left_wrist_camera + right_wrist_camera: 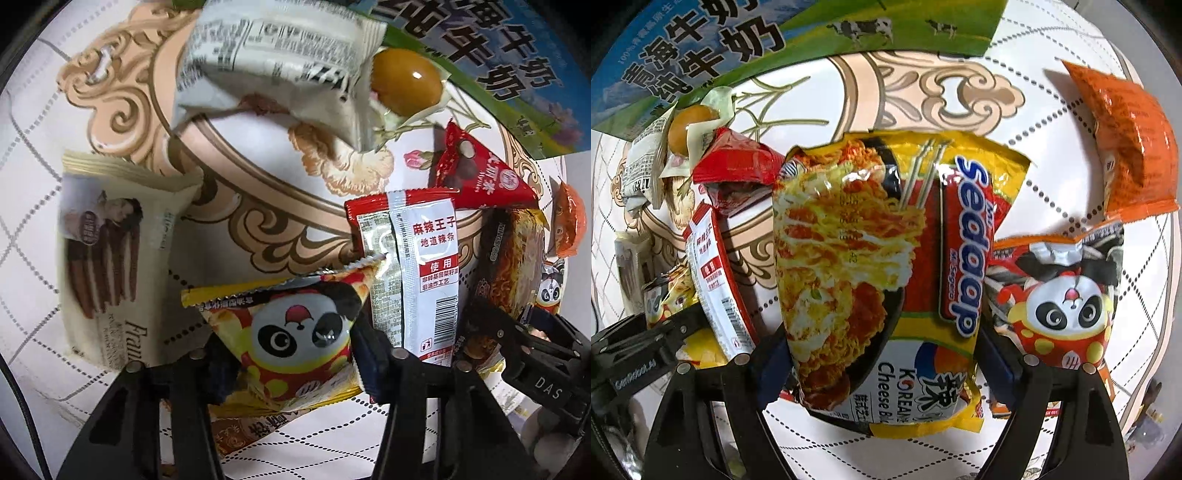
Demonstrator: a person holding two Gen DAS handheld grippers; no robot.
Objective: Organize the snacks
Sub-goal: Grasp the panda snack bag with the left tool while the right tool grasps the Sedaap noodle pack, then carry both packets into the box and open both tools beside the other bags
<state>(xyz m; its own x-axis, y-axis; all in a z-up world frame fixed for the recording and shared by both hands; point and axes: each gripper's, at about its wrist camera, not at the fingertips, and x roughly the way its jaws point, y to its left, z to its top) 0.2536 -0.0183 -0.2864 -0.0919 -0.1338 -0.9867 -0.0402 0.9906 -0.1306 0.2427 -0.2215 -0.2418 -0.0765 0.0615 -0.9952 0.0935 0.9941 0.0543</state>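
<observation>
Noodle packet (871, 273) lengthwise between jaws

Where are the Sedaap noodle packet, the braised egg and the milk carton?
Sedaap noodle packet (871, 258): right wrist view, on the printed noodle picture.
braised egg (406, 82): left wrist view, on the egg's glossy brown middle.
milk carton (701, 48): right wrist view, on its blue lettered face.

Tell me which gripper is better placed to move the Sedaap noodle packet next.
Right. The Sedaap noodle packet lies between the right gripper fingers, centred in its view. The left gripper brackets the yellow panda packet, with the noodles off to its right.
</observation>
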